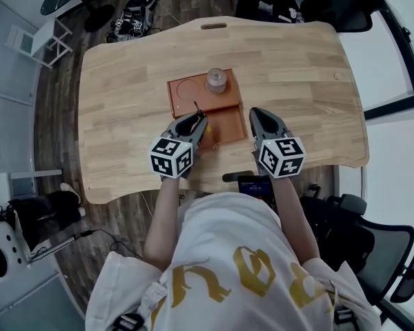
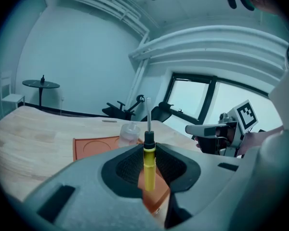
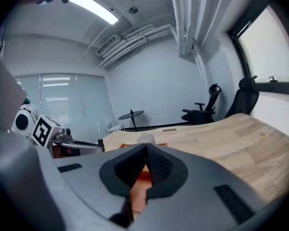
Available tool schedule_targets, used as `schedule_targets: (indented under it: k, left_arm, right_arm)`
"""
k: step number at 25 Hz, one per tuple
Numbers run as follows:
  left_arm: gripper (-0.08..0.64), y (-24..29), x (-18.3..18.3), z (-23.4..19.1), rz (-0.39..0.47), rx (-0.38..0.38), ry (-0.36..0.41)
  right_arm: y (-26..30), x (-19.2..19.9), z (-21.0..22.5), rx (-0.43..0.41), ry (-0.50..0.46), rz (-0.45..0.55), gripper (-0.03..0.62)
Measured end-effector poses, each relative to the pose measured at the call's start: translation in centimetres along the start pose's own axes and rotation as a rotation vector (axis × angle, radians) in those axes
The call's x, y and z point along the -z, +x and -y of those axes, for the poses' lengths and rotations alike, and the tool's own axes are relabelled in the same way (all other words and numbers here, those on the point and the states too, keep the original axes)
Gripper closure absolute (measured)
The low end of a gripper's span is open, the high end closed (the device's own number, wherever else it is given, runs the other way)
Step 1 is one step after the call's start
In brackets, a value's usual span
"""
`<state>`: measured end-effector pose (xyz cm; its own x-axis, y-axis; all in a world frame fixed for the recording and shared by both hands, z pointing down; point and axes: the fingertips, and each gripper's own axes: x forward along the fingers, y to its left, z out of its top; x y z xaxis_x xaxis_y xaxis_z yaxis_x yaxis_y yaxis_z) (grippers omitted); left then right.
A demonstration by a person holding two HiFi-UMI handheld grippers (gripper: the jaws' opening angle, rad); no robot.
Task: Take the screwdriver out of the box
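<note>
The screwdriver (image 2: 149, 163) has a yellow handle, a black collar and a thin metal shaft. It stands upright between the pads of my left gripper (image 2: 149, 150), which is shut on its handle. In the head view the left gripper (image 1: 193, 124) hangs over the near left corner of the orange box (image 1: 229, 126), with the shaft of the screwdriver (image 1: 196, 108) sticking out ahead of it. My right gripper (image 1: 265, 121) is just right of the box, above the table. Its jaws meet with nothing between them, as the right gripper (image 3: 146, 147) view shows.
A small clear container (image 1: 217, 81) stands on the far part of the box, beside a round recess (image 1: 188, 88). The wooden table (image 1: 297, 81) has a slot (image 1: 214, 26) at its far edge. A dark device (image 1: 254, 183) sits at the near edge. Office chairs (image 1: 334, 9) stand beyond.
</note>
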<state>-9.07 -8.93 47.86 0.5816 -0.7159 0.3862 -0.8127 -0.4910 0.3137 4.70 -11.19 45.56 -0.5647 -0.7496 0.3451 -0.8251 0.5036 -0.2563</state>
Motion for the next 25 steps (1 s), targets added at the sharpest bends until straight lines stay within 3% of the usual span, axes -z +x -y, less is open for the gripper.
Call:
schedule_targets:
  k: [5,9,12,25]
  left_arm:
    - [0.48,-2.3,-3.5,1.3,0.1,-0.032,0.047]
    - [0.48,-4.0,-5.3,1.9,0.144,-0.061,0.083]
    - [0.48,-4.7,-5.9,1.8,0.166,-0.08,0.059]
    - [0.48,-6.8,-6.5,2.5,0.233,-0.069,0.063]
  right_arm:
    - [-1.4,-1.7,-0.4,0.017,0.005,0.063,0.581]
    - [-2.1,-3.0,-1.3,0.035,-0.056,0.113,0.581]
    - [-2.7,-4.2,-2.2,0.033,-0.116,0.165,0.581]
    - [-3.4,-4.2,-4.4,0.018,-0.144,0.162,0.581]
